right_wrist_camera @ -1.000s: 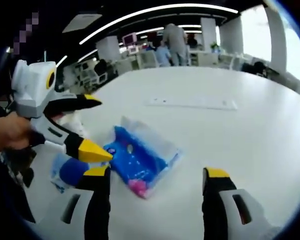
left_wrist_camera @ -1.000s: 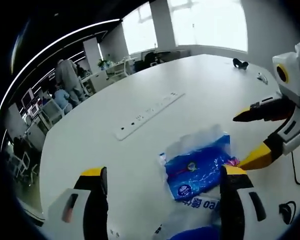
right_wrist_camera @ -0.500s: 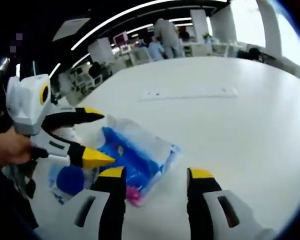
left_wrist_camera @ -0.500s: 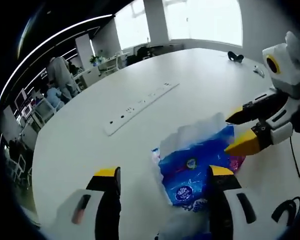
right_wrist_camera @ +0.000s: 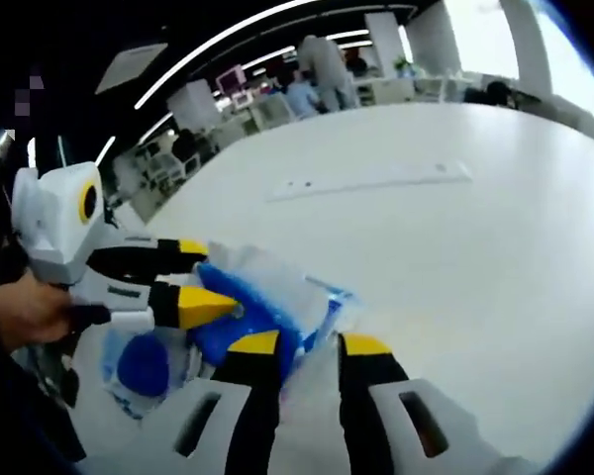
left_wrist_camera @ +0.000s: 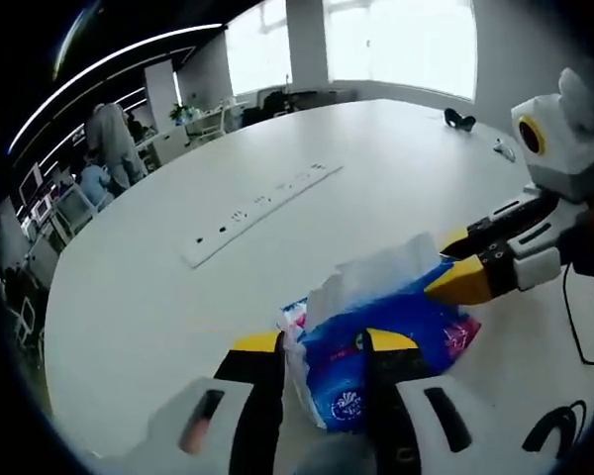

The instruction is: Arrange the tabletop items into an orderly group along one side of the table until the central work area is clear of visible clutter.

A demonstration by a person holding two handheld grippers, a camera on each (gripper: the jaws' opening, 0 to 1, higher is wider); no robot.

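Observation:
A blue tissue pack (left_wrist_camera: 342, 381) in crinkled clear wrap lies on the white table (left_wrist_camera: 129, 287). My left gripper (left_wrist_camera: 324, 341) has its yellow-tipped jaws pressed against the near end of the pack. From the right, my right gripper (left_wrist_camera: 453, 262) pinches the pack's far corner. In the right gripper view the same pack (right_wrist_camera: 247, 312) sits between the two grippers: my right gripper (right_wrist_camera: 312, 343) is narrowed on its clear plastic edge, and my left gripper (right_wrist_camera: 203, 275) comes in from the left, held by a hand (right_wrist_camera: 25, 307).
A second blue-printed plastic pack (right_wrist_camera: 139, 366) lies beside the left gripper. A long white power strip (left_wrist_camera: 262, 198) (right_wrist_camera: 371, 180) is set into the table's middle. A black cable (left_wrist_camera: 572, 322) runs at the right; small dark items (left_wrist_camera: 458, 119) sit far off. People (right_wrist_camera: 322, 64) stand beyond the table.
Both grippers have moved in toward the tissue pack and their jaws have narrowed from wide open to pinching it from opposite ends. The pack's wrap is bunched up higher.

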